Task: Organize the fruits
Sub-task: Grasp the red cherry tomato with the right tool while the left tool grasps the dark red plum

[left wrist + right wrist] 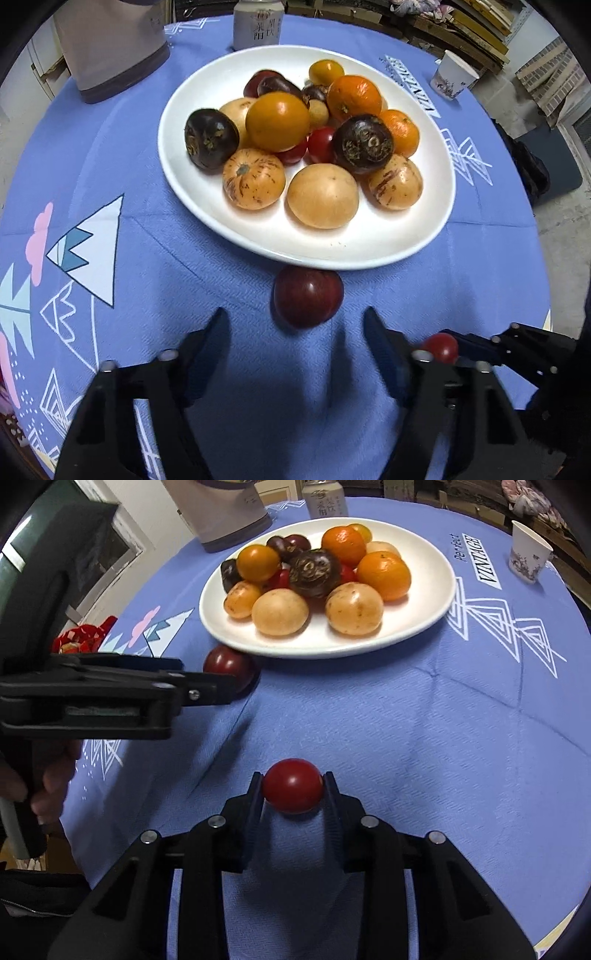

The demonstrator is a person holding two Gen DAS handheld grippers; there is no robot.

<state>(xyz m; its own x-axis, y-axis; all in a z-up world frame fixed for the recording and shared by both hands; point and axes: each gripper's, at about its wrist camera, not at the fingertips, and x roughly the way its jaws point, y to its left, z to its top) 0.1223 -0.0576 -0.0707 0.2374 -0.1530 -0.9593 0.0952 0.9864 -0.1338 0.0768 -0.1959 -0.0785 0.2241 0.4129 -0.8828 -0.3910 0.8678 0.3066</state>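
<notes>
- Right tongs (293, 775): clamped on a cherry tomato (292, 785); a gentle lift is advised.
- Left tongs (295, 321): half-wide, empty; dark plum (308, 296) just ahead, to be straddled squarely.

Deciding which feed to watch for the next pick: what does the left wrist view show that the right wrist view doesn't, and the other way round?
Only the left wrist view shows the left gripper head-on, open, the dark red fruit just beyond its tips. Only the right wrist view shows the right gripper shut on the small red tomato, plus the hand holding the other gripper. Both show the white plate of fruit, the paper cup and the blue tablecloth.
</notes>
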